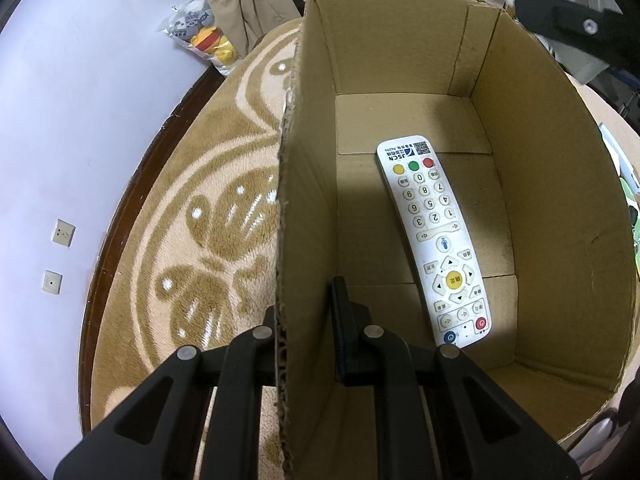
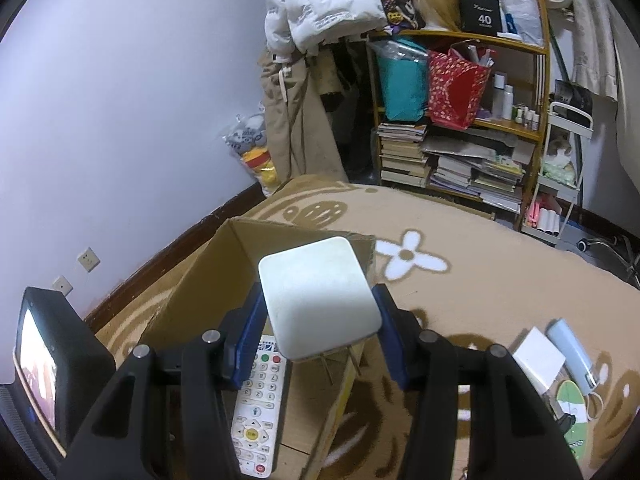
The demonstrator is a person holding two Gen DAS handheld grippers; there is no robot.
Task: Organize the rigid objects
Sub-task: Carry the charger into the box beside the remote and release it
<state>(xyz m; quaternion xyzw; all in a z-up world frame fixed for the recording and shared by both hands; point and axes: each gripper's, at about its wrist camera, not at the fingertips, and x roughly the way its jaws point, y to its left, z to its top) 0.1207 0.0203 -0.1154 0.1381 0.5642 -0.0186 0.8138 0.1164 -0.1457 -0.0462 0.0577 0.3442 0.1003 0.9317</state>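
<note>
An open cardboard box (image 1: 540, 184) stands on a patterned carpet. A white remote control (image 1: 436, 240) lies face up on its floor. My left gripper (image 1: 308, 320) is shut on the box's left wall, one finger inside and one outside. In the right wrist view my right gripper (image 2: 320, 320) is shut on a white square plug adapter (image 2: 320, 296) with metal prongs below, held above the box (image 2: 192, 292), over the remote (image 2: 260, 404).
On the carpet to the right lie a white box (image 2: 538, 358), a light blue power bank (image 2: 572, 354) and a green round item (image 2: 572, 402). A bookshelf (image 2: 460, 148), hanging coats and a white cart stand behind. The wall is at the left.
</note>
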